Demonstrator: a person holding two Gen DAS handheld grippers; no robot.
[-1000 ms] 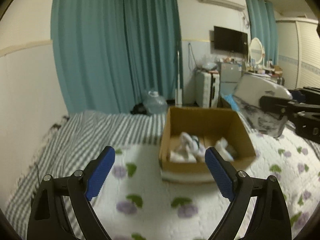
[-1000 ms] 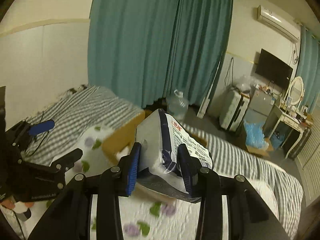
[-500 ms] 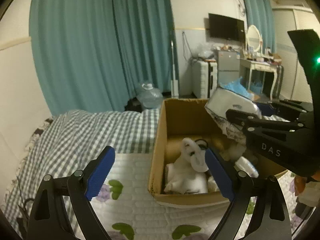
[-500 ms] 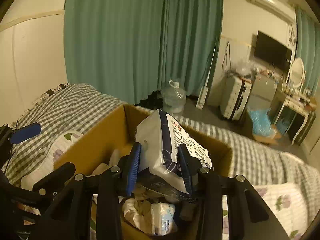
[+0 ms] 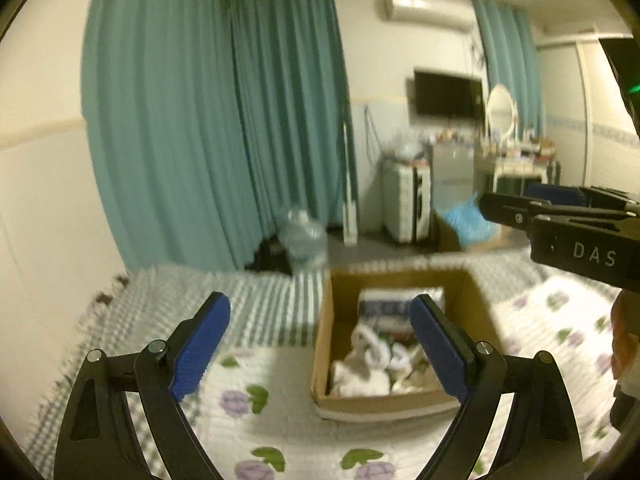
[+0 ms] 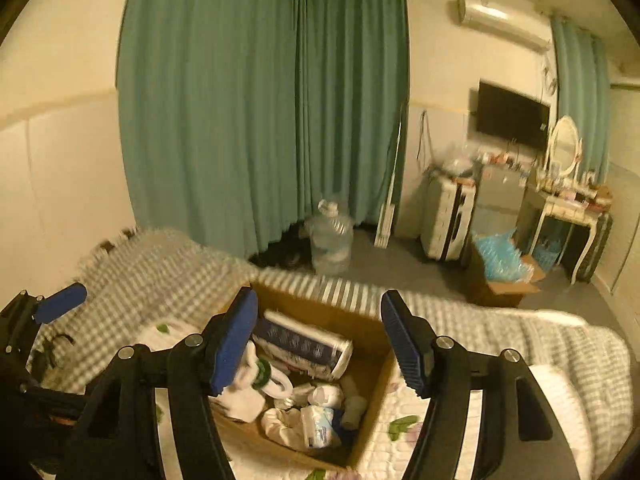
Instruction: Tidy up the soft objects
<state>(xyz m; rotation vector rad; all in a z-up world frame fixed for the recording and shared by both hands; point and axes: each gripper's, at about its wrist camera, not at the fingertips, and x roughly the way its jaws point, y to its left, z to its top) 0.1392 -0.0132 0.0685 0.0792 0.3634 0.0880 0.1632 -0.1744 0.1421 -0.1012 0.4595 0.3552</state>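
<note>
A brown cardboard box [image 6: 374, 416] sits on the bed, seen from the left wrist view too [image 5: 326, 340]. Inside lies a white and dark blue tissue pack [image 6: 304, 346], also visible at the box's far side [image 5: 394, 306], with several white soft items [image 6: 280, 412] below it. My right gripper [image 6: 318, 342] is open and empty just above the box. It shows in the left wrist view [image 5: 556, 210] at the right, higher than the box. My left gripper [image 5: 320, 346] is open and empty in front of the box.
The bed has a floral quilt [image 5: 280, 420] and a grey checked blanket [image 6: 160, 276]. Beyond it stand teal curtains [image 6: 260, 100], a water jug [image 6: 330, 242], a suitcase [image 6: 444, 218], a floor box with blue bags [image 6: 500, 268] and a dressing table [image 6: 568, 208].
My right gripper opened and let the tissue pack go; the pack now lies in the box. The right gripper rose above the box. The left gripper pulled back and tilted up.
</note>
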